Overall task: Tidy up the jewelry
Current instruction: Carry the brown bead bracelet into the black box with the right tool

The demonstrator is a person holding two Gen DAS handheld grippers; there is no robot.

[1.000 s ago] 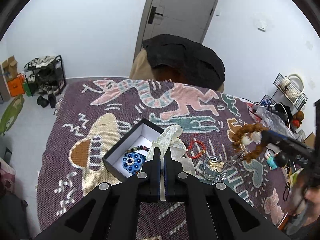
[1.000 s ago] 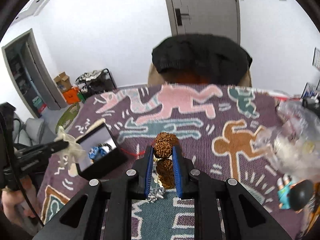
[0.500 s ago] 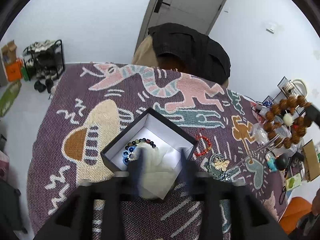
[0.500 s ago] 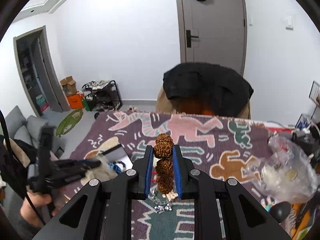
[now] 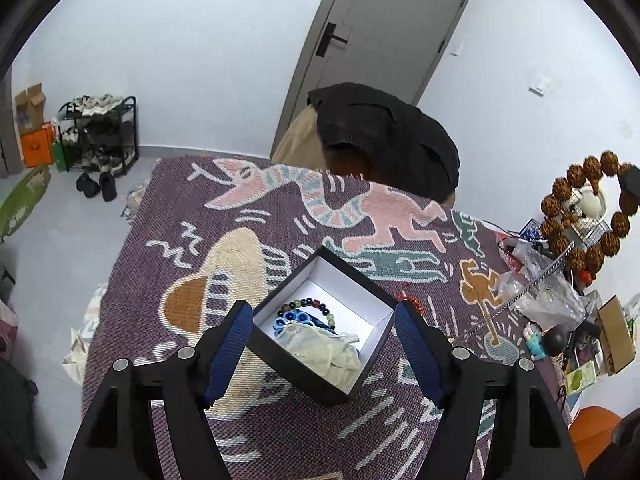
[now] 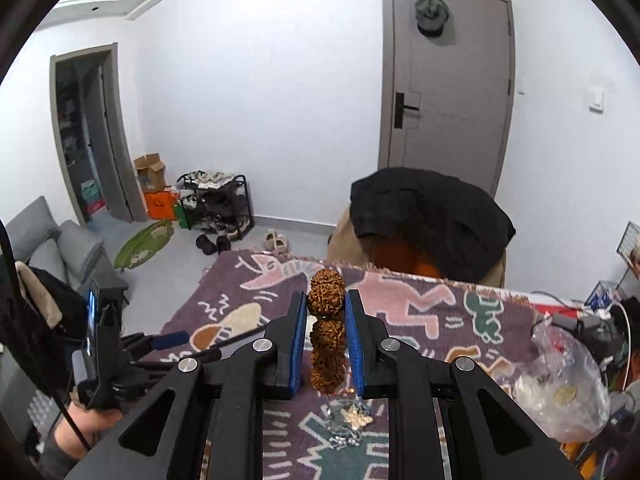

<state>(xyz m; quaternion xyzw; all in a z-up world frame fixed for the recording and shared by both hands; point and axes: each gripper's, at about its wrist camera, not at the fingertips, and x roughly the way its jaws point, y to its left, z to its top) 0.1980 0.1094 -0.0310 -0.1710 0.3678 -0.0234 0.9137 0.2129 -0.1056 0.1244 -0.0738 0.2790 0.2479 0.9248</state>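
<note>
A black jewelry box (image 5: 362,280) with a white inside stands open on the patterned cloth. It holds a bead bracelet (image 5: 310,305), a blue piece (image 5: 289,318) and a cream fabric pouch (image 5: 324,348). My left gripper (image 5: 322,354) is open and empty, its jaws wide either side of the box, above it. My right gripper (image 6: 326,307) is shut on a brown rudraksha bead bracelet (image 6: 326,300), held high in the air; the bracelet also shows in the left wrist view (image 5: 576,208) at the far right. A silver chain with a gold pendant (image 6: 348,420) lies on the cloth below it.
A red bead bracelet (image 5: 412,304) lies by the box's right corner. Clear plastic bags (image 5: 540,292) and clutter crowd the table's right edge. A chair draped in a black jacket (image 5: 384,140) stands behind the table. A shoe rack (image 5: 100,132) stands by the wall.
My left gripper opened and let the cream pouch drop into the box, then rose. My right gripper lifted the brown bead bracelet higher off the cloth.
</note>
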